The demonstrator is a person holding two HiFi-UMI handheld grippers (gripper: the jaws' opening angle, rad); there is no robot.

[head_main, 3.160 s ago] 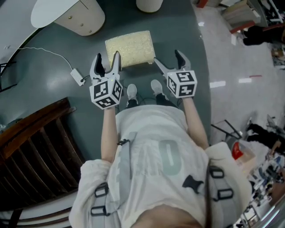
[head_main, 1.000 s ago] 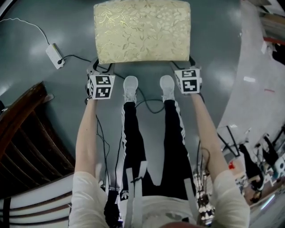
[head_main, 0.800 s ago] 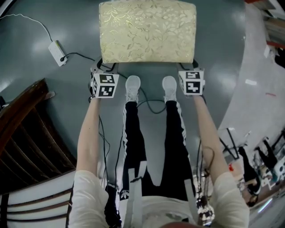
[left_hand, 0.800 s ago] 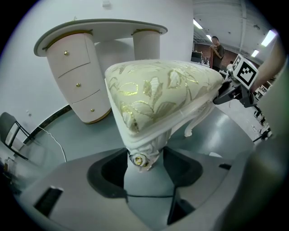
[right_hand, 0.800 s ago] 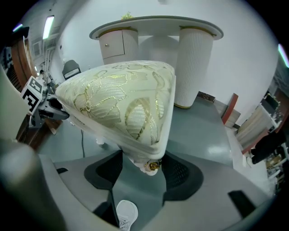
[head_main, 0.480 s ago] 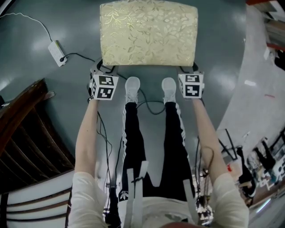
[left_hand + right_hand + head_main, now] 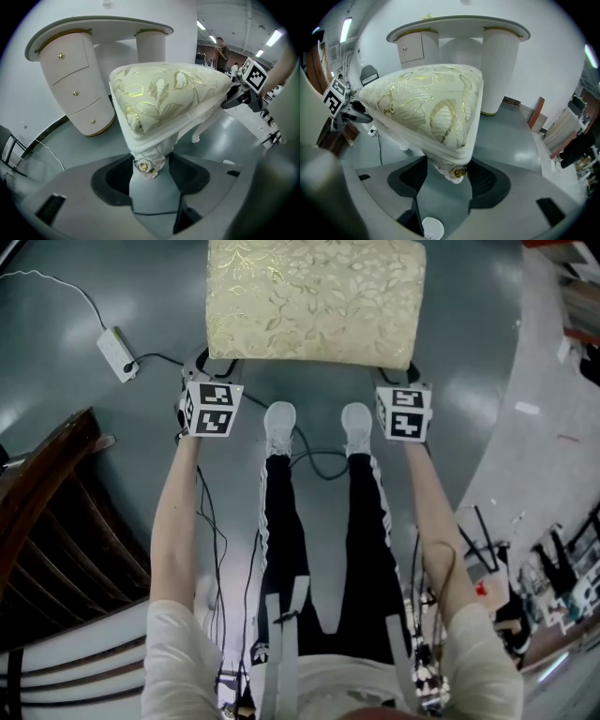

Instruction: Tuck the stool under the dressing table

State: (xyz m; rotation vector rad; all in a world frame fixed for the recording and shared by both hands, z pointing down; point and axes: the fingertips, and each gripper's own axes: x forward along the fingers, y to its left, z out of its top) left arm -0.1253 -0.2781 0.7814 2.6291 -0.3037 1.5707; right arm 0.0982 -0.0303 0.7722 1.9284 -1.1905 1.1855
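The stool has a cream cushion with gold leaf pattern and white carved legs, and stands on the grey floor just ahead of my feet. My left gripper reaches under its near left corner; in the left gripper view the pads of that gripper press on the top of the corner leg. My right gripper is at the near right corner, shut the same way on that leg. The white dressing table with drawers stands beyond the stool, with its top above the stool's height.
A white power adapter with its cable lies on the floor to the left. Dark wooden furniture fills the left. My white shoes stand between the grippers. Clutter lines the right edge. A red board leans on the wall.
Three seconds ago both grippers hung open in the air, short of the stool. They have since come down to its near corners and closed on the legs; over the last second they barely moved.
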